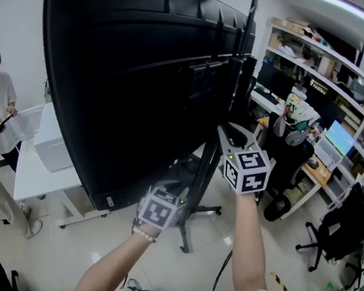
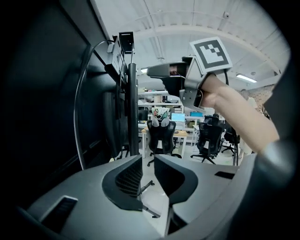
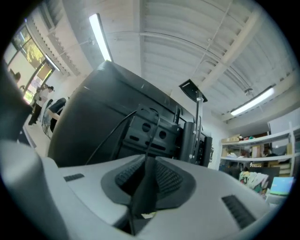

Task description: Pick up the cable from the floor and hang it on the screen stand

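Black cable [image 3: 145,192] stands lengthwise in the gap of your right gripper [image 3: 149,161] — jaws parted, seemingly not squeezing it — and runs ahead up to the screen stand [image 3: 197,126], while your left gripper [image 2: 147,161], spread and empty, sits lower.
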A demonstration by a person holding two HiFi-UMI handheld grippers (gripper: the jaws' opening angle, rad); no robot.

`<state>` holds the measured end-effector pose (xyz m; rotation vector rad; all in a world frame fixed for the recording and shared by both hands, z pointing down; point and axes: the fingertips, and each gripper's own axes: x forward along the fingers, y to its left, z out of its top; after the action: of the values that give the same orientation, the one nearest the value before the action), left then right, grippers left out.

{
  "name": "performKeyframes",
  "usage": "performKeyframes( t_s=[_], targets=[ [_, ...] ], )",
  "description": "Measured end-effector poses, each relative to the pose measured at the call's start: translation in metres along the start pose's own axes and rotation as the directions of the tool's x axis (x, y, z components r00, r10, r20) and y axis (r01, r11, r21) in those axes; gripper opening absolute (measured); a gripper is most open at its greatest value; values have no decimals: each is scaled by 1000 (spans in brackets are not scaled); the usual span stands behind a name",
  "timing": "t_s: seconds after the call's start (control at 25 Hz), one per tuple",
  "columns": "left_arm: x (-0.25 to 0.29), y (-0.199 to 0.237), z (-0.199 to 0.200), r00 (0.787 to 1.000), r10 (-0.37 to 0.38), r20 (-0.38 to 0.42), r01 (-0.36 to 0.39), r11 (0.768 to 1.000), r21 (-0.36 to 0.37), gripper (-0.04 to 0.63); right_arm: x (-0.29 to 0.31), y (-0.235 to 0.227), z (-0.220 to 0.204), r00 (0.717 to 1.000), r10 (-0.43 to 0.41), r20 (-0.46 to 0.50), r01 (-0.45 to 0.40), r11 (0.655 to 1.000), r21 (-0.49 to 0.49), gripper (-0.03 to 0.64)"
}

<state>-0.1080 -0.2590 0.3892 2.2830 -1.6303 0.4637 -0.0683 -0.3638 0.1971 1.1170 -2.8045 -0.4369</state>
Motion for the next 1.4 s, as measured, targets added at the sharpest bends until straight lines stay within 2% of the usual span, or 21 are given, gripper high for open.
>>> performKeyframes(
  t_s=[0.04, 0.08, 0.28, 0.4, 0.48, 0.64, 0.8, 1.04, 1.2, 1.4],
  targets=[
    [-2, -7, 0, 1000, 2, 17, -2, 1000, -1, 34, -13, 3, -7, 1000, 23, 7, -23, 999, 27, 26],
    [-5, -14, 0, 999, 6, 37, -6, 1000, -2, 2, -26, 6, -13, 999, 44, 14, -45, 998, 52, 2],
    [-24, -41, -16, 994, 44, 98, -40, 998, -51, 2, -95, 24, -64, 992, 126, 26, -128, 971, 201, 2],
    [-26, -60, -43, 994, 49, 94, -38, 993, -114, 2, -136, 44, -122, 986, 164, -33, -147, 947, 287, 2],
    [-27, -75, -58, 995, 47, 86, -34, 988, -152, 2, -159, 60, -155, 979, 196, -58, -162, 917, 364, 2],
    [-37, -99, -76, 995, 61, 80, -43, 978, -205, 2, -192, 91, -197, 964, 259, -58, -192, 832, 521, 2],
    [-47, -101, -91, 989, 112, 95, -87, 968, -236, 2, -210, 119, -224, 948, 303, -97, -205, 814, 544, 2],
    [-61, -98, -140, 995, 81, 49, -65, 961, -269, 2, -240, 153, -259, 949, 282, -142, -135, 769, 625, 2],
    [-73, -95, -155, 998, 51, 39, -39, 963, -268, 2, -248, 164, -245, 956, 259, -140, -112, 760, 641, 2],
    [-87, -104, -170, 1000, -15, 23, 20, 972, -233, 2, -263, 195, -239, 951, 241, -195, -68, 777, 626, 2]
  ],
)
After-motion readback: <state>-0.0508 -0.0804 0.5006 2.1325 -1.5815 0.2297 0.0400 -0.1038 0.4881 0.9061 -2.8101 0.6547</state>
